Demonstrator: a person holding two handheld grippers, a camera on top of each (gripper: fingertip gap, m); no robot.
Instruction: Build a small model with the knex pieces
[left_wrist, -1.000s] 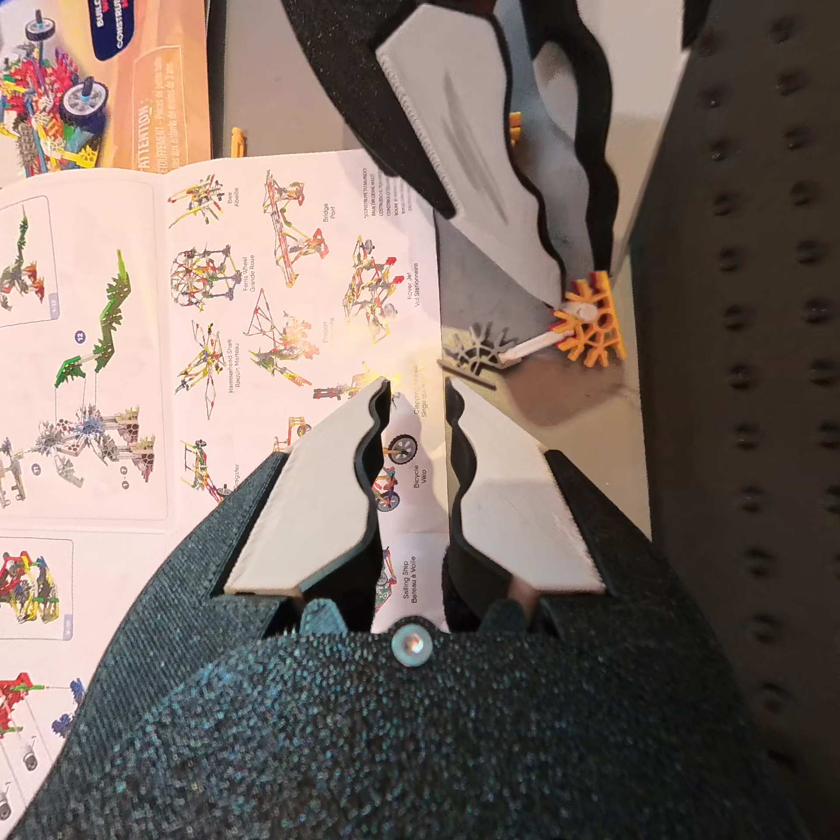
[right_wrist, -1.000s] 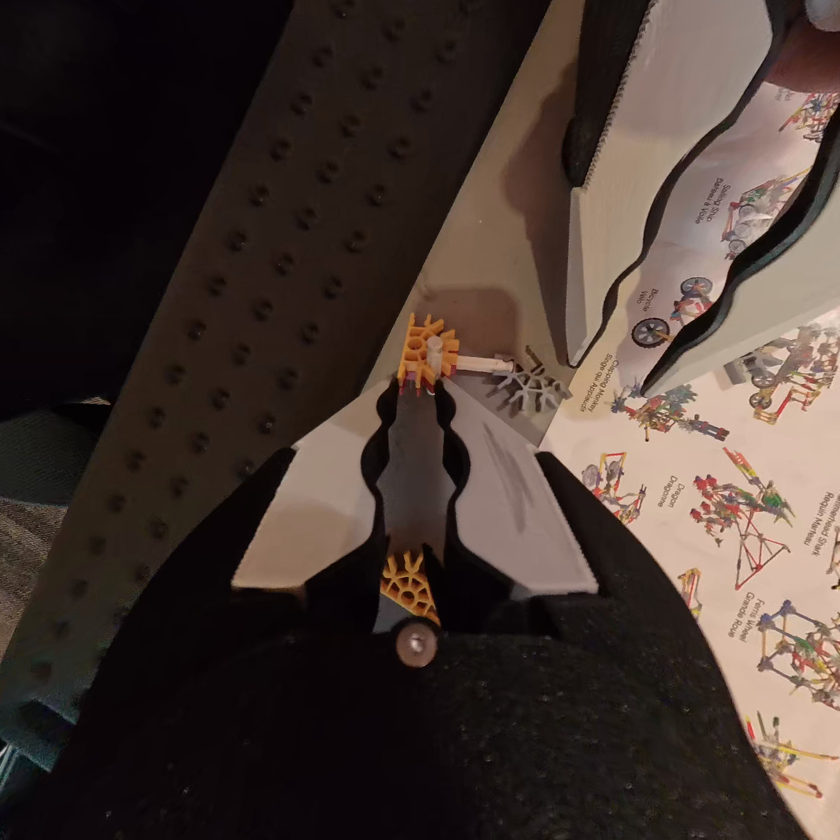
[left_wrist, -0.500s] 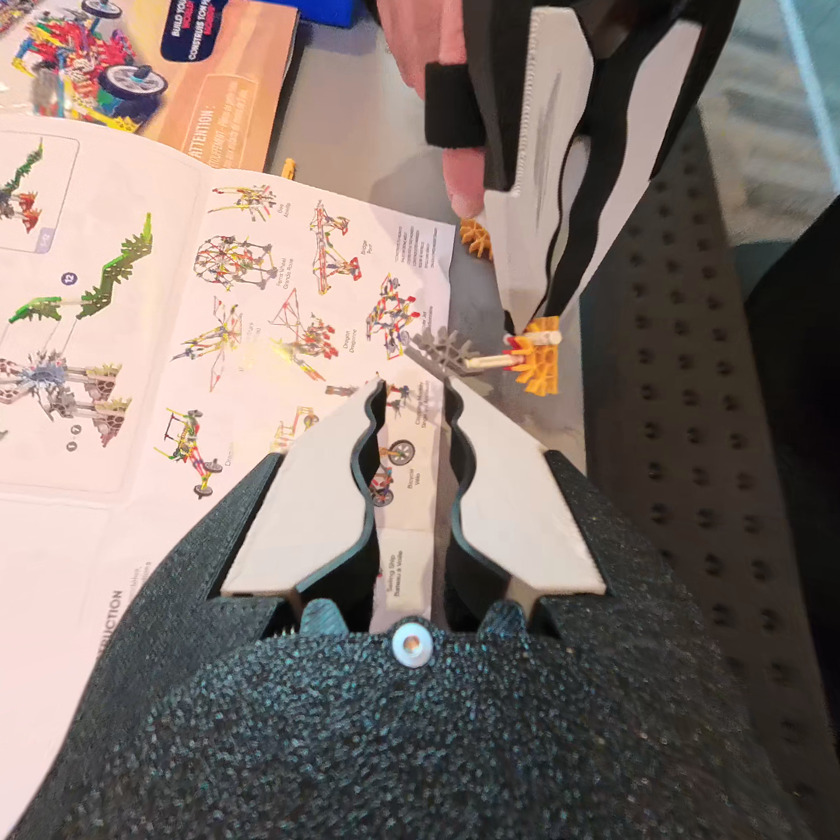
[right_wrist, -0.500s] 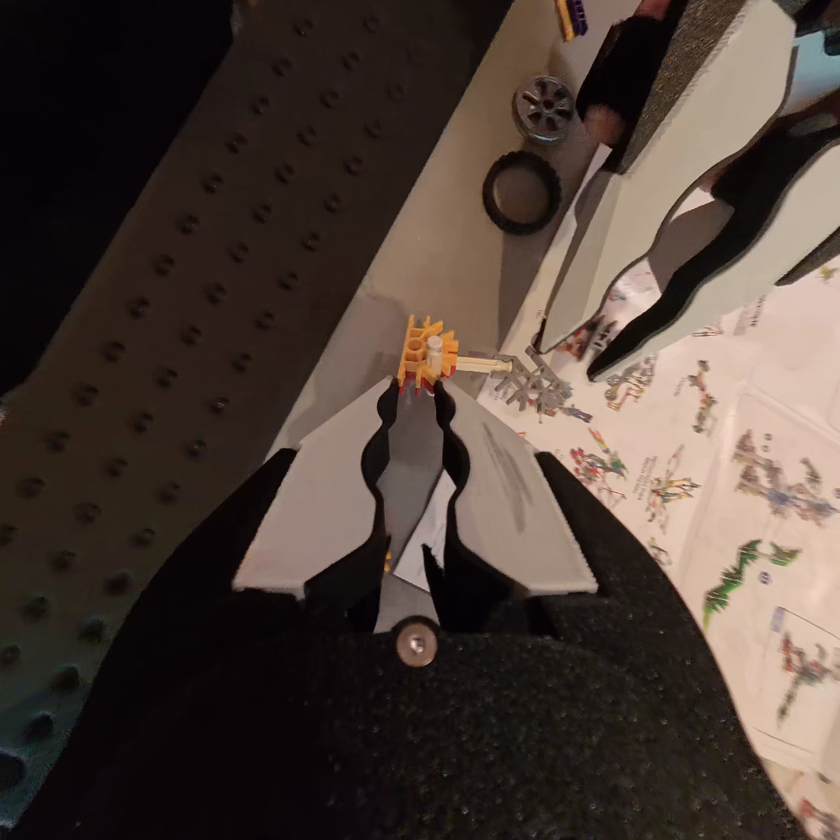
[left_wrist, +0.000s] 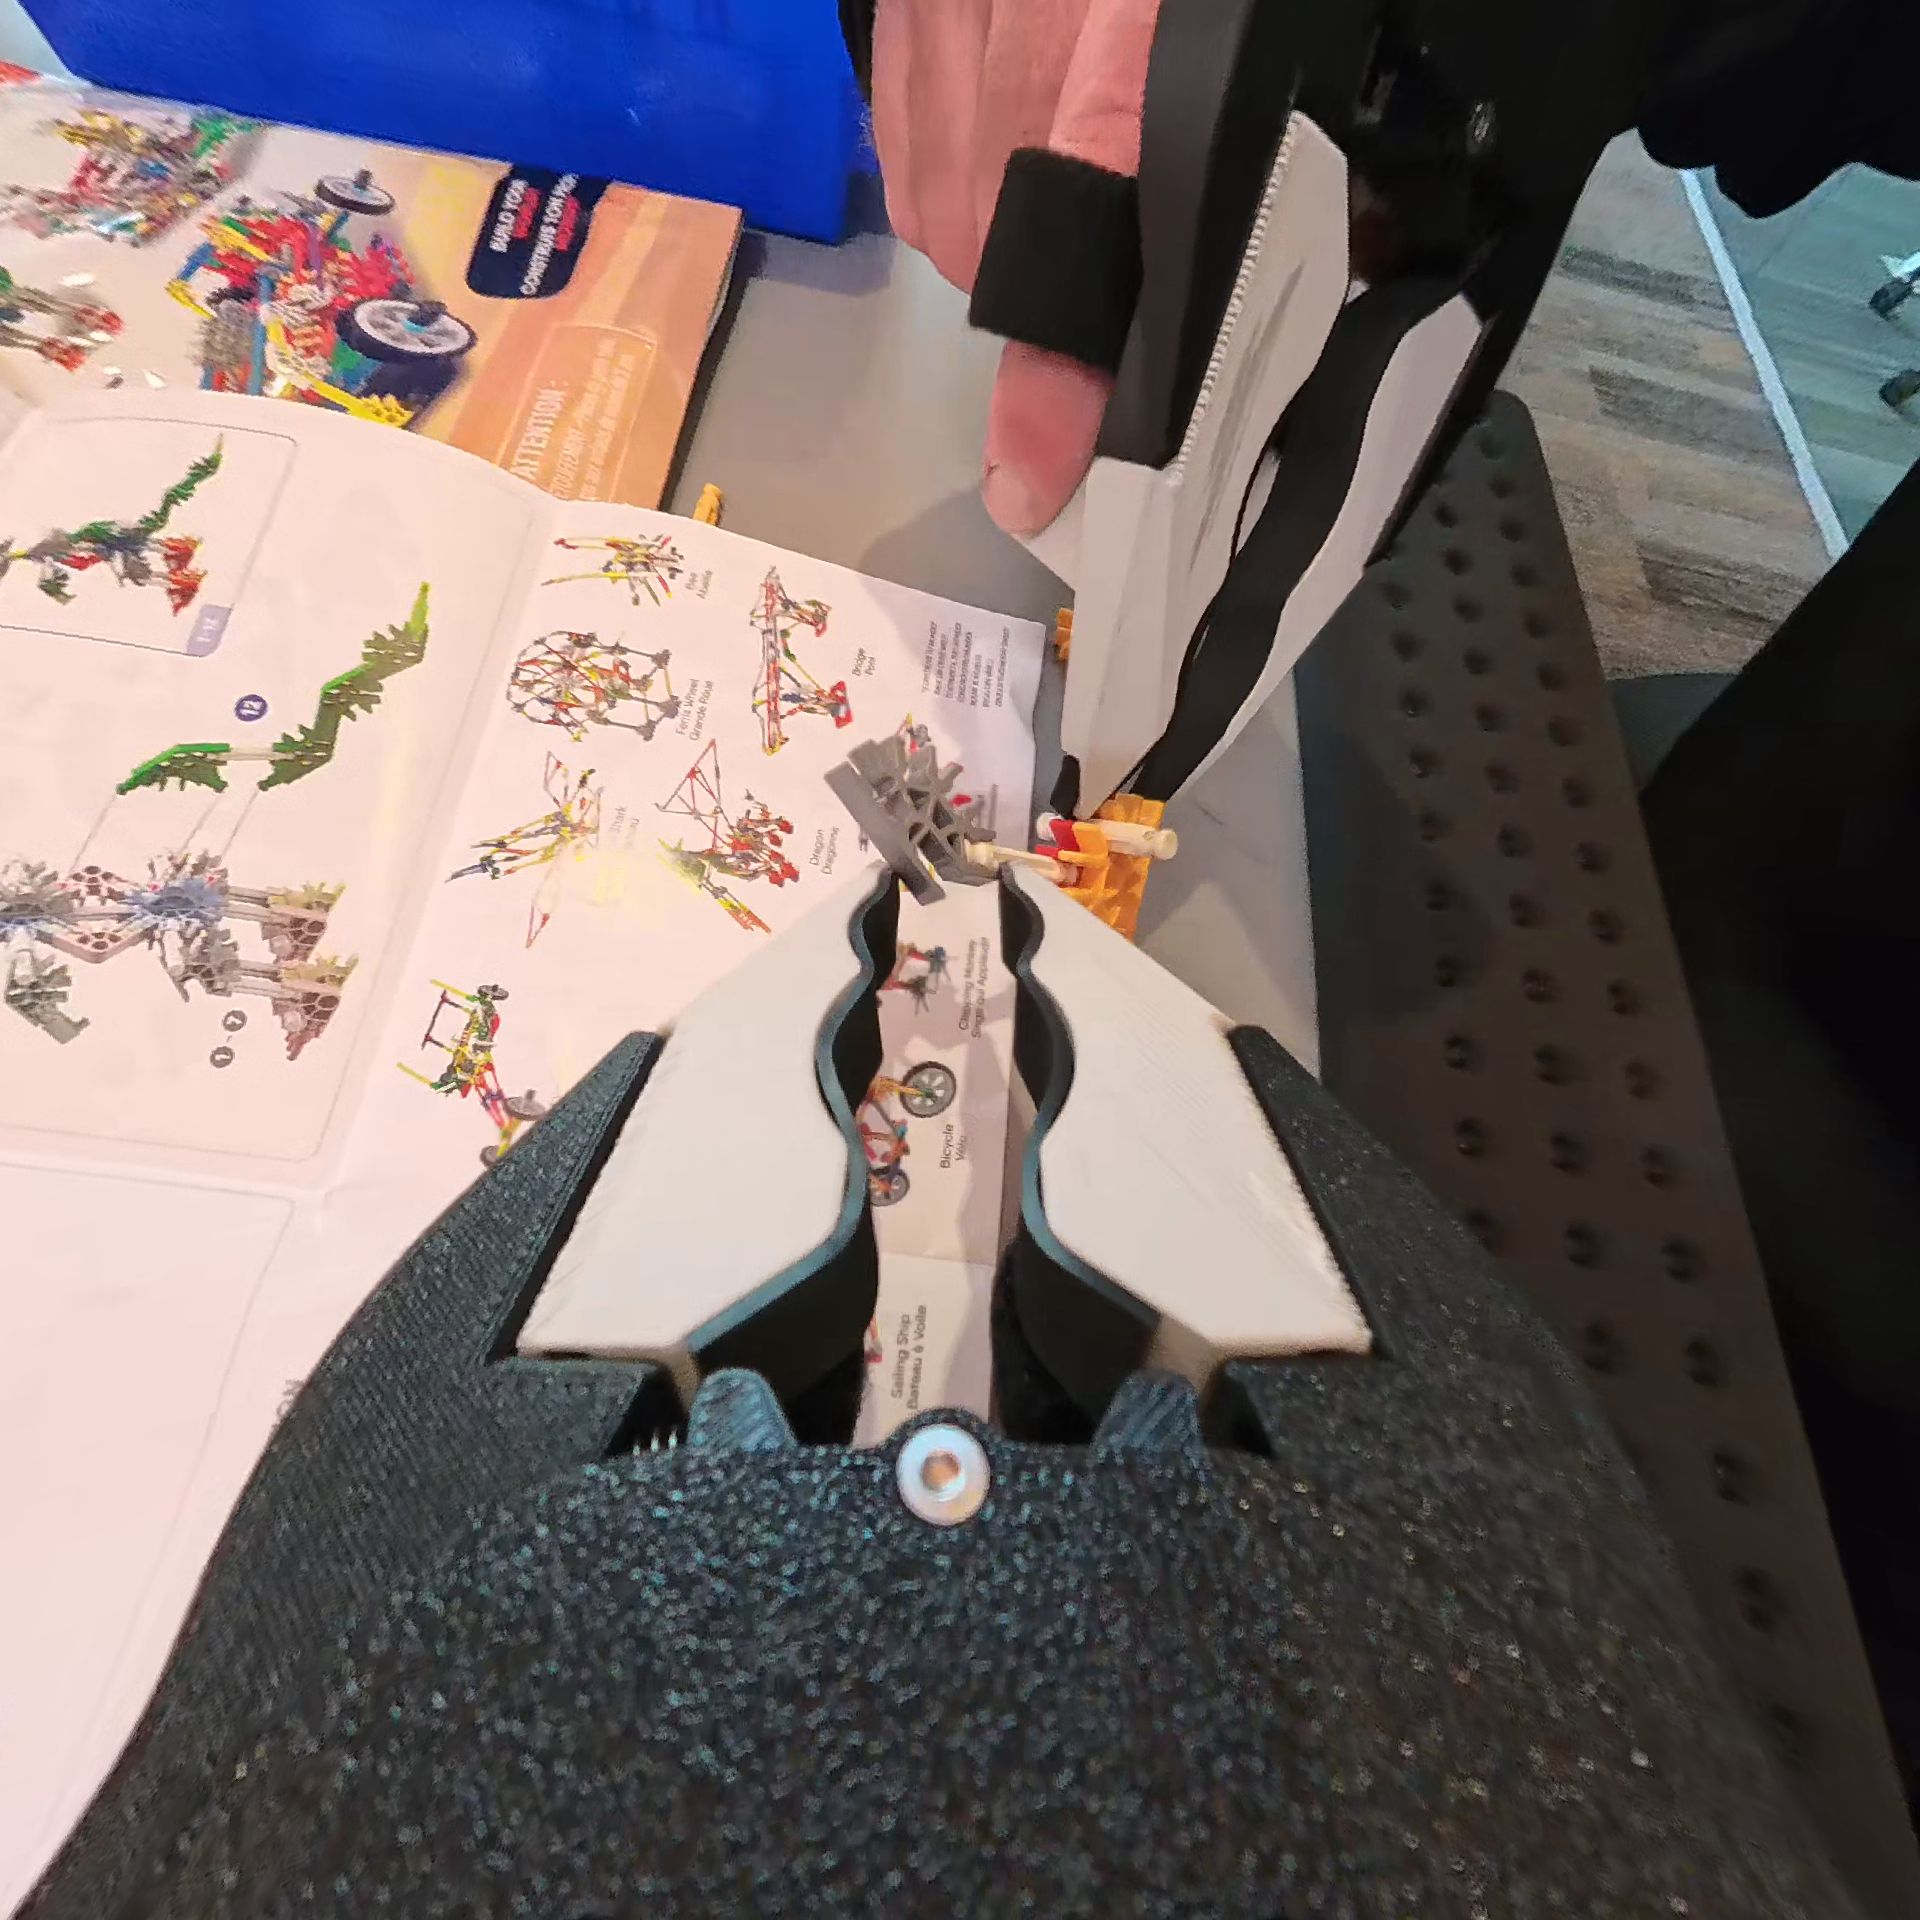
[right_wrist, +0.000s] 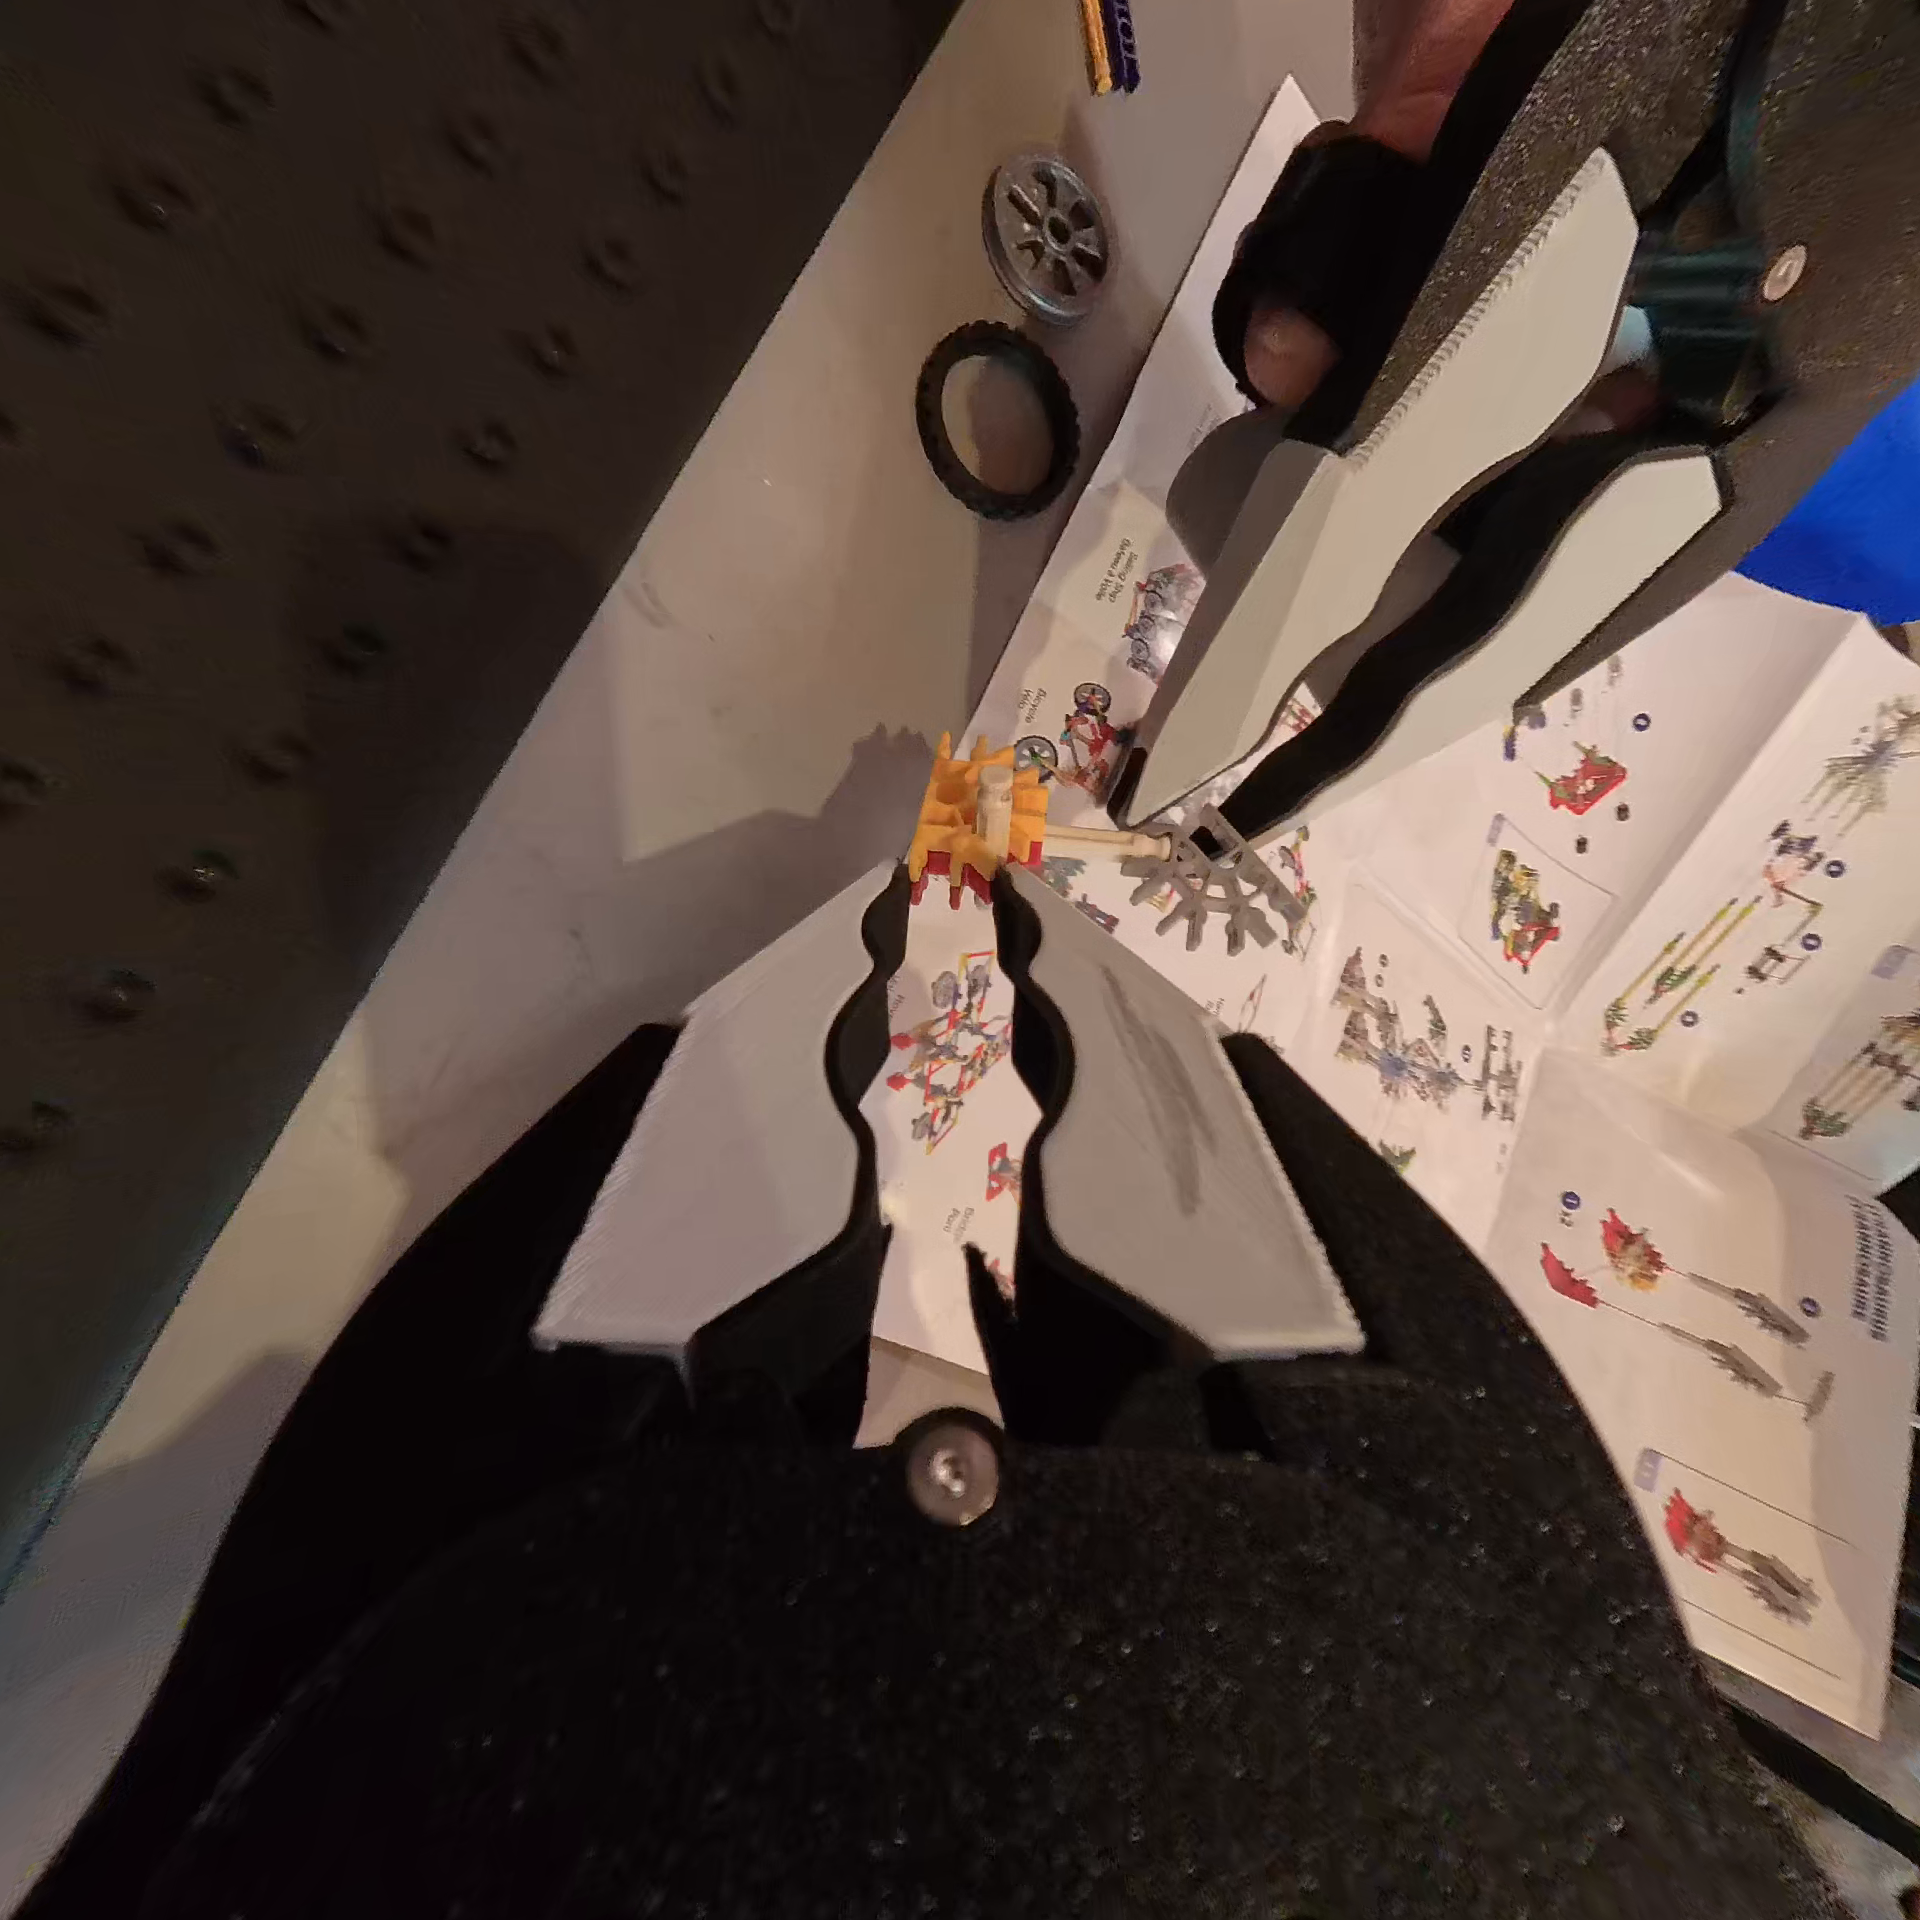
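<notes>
A white fold-out instruction sheet (left_wrist: 312, 935) covers the pale counter (right_wrist: 790, 582). The right gripper (right_wrist: 948, 881) has its jaws clamped on the yellow-and-red snowflake connector assembly (right_wrist: 971, 821). The left gripper (left_wrist: 940, 883) has its jaws slightly apart beside the grey snowflake connector (left_wrist: 909, 810).

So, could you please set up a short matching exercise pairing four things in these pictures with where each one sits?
Things:
1. yellow connector
2. grey connector
3. black tyre
4. blue box

Places:
A. at the left gripper's fingertips
B. on the bare table beside the grey wheel hub
C. beyond the instruction sheet
D. at the right gripper's tips

Pairs: 1-D, 2-A, 3-B, 4-C
</notes>
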